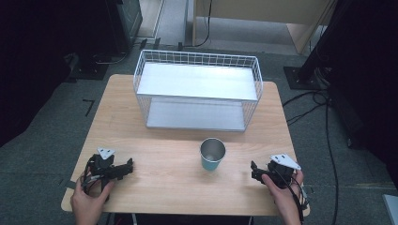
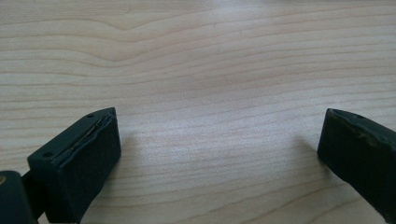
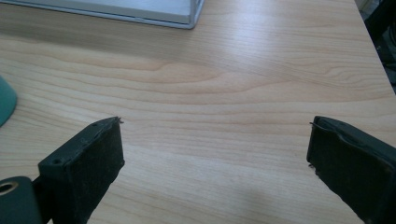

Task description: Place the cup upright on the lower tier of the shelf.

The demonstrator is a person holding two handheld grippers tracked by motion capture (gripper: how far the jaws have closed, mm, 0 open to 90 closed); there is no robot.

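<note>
Both claws, left claw (image 1: pixel 127 167) and right claw (image 1: pixel 254 170), are hovering wide open and empty over the worktop (image 1: pixel 159 140), apparently lining up a reach for the teal cup (image 1: pixel 212 153) standing upright between them, before the wire rack (image 1: pixel 197 89).

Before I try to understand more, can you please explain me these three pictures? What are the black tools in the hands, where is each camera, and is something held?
A person sits at a wooden table and holds a hand tool in each hand: the left gripper and the right gripper. Each has two black fingers that can pinch things.

The high view looks down from above the person. The other two pictures come from small cameras riding on each gripper, looking along its own fingers toward the tabletop.

On the table stand a teal cup with a shiny inside and, behind it, a white wire rack with two shelves. The cup's edge shows at the left of the right gripper view.

Nothing is held: both grippers are open, with bare wood between the fingers.
</note>
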